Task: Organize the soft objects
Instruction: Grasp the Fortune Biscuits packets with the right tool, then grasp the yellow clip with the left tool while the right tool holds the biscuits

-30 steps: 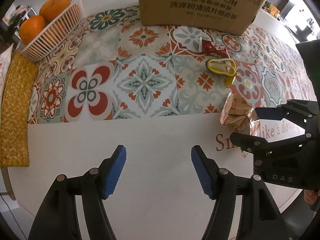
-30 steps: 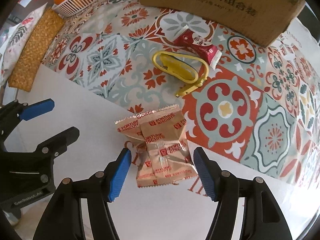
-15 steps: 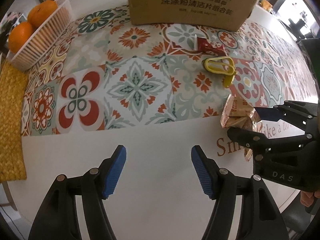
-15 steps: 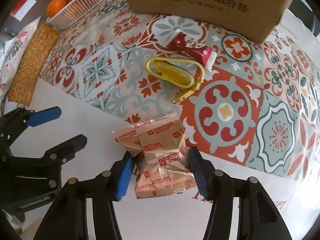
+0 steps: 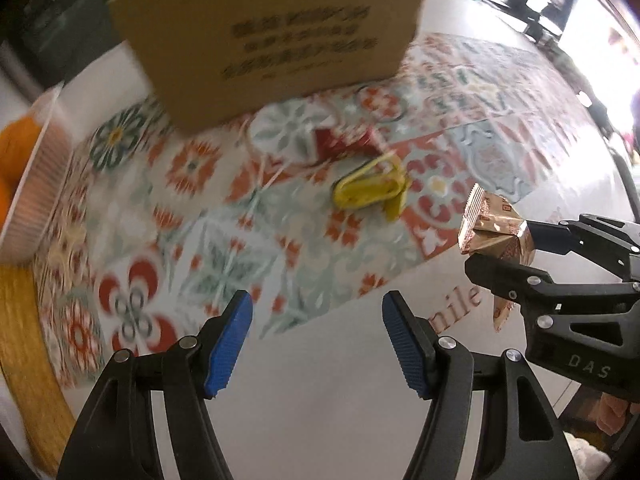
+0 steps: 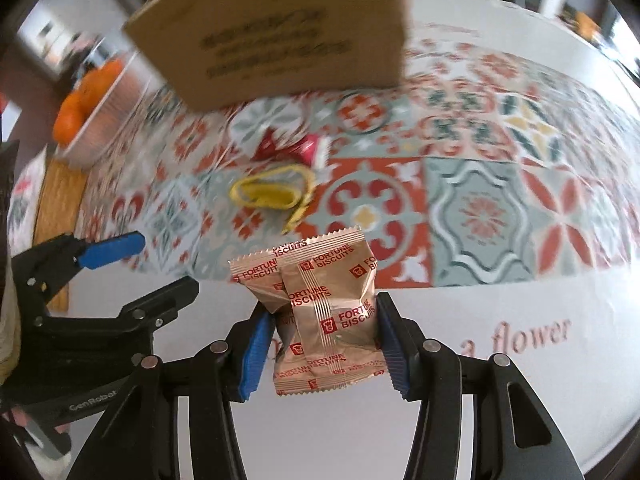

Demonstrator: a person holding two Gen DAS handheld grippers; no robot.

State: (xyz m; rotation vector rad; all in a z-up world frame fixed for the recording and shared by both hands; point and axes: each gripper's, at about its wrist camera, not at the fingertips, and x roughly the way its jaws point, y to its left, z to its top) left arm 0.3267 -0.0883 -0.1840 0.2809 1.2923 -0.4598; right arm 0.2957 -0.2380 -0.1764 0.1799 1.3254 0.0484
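Note:
My right gripper (image 6: 322, 346) is shut on two gold "Fortune Biscuits" packets (image 6: 326, 312) and holds them lifted off the table; they also show at the right of the left wrist view (image 5: 494, 234). My left gripper (image 5: 316, 344) is open and empty above the white table. A red snack packet (image 6: 294, 148) and a yellow clip-like object (image 6: 272, 194) lie on the patterned mat, in front of the cardboard box (image 6: 280, 36). The same red packet (image 5: 344, 142), yellow object (image 5: 370, 190) and box (image 5: 276, 36) show in the left wrist view.
A white basket of oranges (image 5: 28, 184) stands at the far left, also in the right wrist view (image 6: 96, 104). A woven yellow mat (image 5: 24, 344) lies along the left table edge. The patterned tile mat (image 6: 480, 208) covers the table's middle.
My right gripper closed on the two gold packets and lifted them off the table. Both grippers moved forward toward the box; the view is blurred by motion.

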